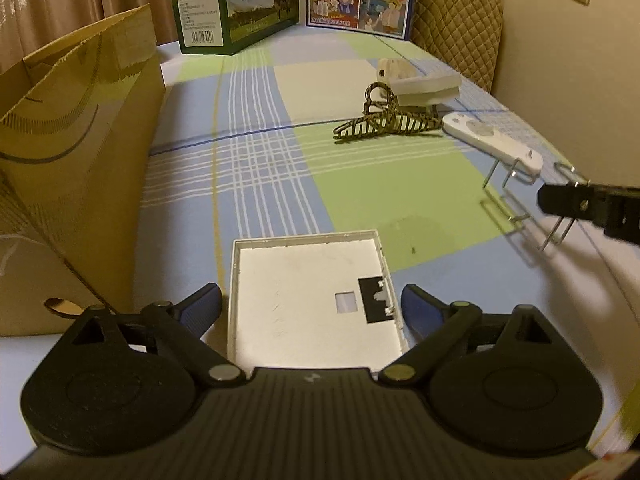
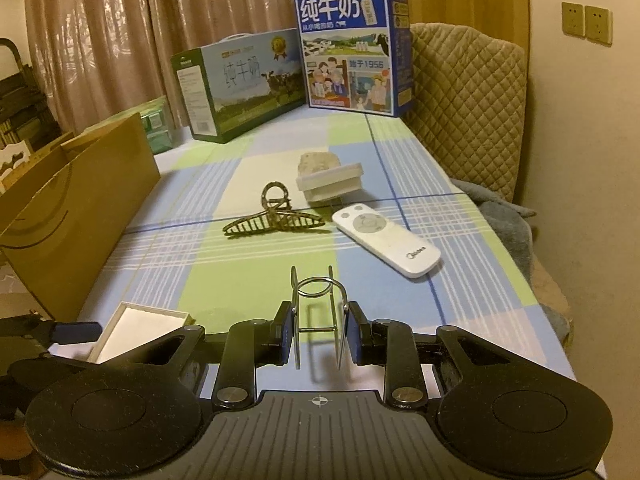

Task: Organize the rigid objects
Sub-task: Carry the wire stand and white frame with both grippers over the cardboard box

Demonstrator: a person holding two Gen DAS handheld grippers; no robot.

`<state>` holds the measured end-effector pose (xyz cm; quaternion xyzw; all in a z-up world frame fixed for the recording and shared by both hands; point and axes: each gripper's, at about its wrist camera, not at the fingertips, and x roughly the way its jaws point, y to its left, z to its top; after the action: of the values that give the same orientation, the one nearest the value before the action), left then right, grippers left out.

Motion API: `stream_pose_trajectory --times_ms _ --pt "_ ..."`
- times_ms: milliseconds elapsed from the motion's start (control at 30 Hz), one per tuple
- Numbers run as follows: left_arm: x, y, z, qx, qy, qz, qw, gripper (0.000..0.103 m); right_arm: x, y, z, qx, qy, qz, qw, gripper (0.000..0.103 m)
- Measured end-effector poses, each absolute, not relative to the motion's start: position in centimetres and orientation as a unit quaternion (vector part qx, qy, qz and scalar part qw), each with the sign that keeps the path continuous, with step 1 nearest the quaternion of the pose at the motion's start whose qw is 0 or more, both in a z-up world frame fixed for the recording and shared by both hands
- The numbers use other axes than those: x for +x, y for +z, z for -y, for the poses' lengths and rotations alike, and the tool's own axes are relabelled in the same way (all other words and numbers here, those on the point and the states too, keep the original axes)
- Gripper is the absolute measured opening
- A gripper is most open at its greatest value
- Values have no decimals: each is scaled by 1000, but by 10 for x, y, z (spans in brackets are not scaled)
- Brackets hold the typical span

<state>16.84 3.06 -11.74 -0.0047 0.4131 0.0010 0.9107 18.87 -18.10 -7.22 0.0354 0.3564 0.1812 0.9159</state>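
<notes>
**Wire rack pinched at right, white tray framed at left**

Clamped between the pads of the right gripper (image 2: 318,330): a bent wire rack (image 2: 318,300), raised off the plaid cloth (image 2: 256,264), its looped top pointing away from the camera, its prongs hanging down. Seen from the left wrist as thin metal legs beside the black fingertip at the frame's right edge, a shadow beneath on the cloth.

Lying flat on the cloth between the spread fingers of the left gripper (image 1: 311,306): a shallow white square tray (image 1: 304,292), open side up, a small cutout near one edge. Blue pads clear of both its sides, not pressing.

Farther out on the cloth: a white remote (image 2: 386,240) just beyond the rack; a striped hair claw (image 2: 274,218) beside the remote; a white block-like item (image 2: 330,182) behind the claw, something pale and lumpy touching its far side.

Along the left: an open cardboard box (image 1: 80,152), standing close by the tray. At the far end: a green milk carton (image 2: 240,84) and a blue milk carton (image 2: 352,48), upright, side by side. At right: a quilted cushion (image 2: 466,108) against the wall.
</notes>
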Motion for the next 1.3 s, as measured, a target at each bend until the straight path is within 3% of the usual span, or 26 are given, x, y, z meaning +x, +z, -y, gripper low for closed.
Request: stream_pose_trajectory --times_ms 233,567,967,1300 --pt "167 -119 -31 -3 4 -400 917 87 189 -73 177 39 189 -356 914 24" --pt "160 -104 -32 -10 6 -386 922 86 188 -63 174 51 194 -337 920 24" --pt "143 -18 -51 -18 -15 -340 940 86 181 -9 155 64 215 -280 933 24" --pt "119 58 -144 7 34 -306 952 86 170 55 94 93 303 -263 911 24"
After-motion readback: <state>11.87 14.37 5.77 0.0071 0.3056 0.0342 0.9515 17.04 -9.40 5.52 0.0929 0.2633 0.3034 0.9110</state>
